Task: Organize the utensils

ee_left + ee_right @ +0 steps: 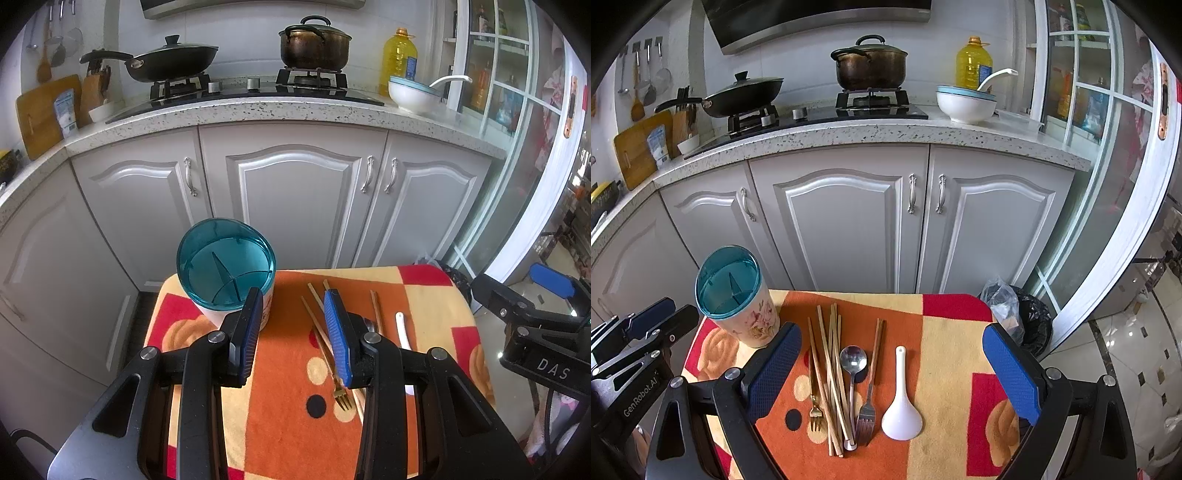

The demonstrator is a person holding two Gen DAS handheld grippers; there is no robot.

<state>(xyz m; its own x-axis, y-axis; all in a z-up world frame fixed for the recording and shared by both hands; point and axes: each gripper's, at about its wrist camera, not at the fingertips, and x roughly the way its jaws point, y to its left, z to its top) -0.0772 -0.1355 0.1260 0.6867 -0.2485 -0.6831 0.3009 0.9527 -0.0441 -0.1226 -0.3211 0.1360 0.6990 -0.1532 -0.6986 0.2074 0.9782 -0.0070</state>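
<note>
Utensils [846, 384] lying right of holder [733, 295] | holder sitting empty | left gripper [295, 332], right gripper [892, 373] both hanging apart, gripping nothing | sorting not begun

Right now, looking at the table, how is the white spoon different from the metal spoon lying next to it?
The white spoon is matte, opaque white, with a wide, deep scoop and a short, thick handle; the metal spoon is shiny, with a small round bowl and a long, thin handle. The white spoon's scoop points toward the camera, while the metal spoon's bowl points away, toward the cabinets. The white spoon lies alone; the metal spoon lies among the chopsticks. Both lie flat on the patterned cloth.
</note>
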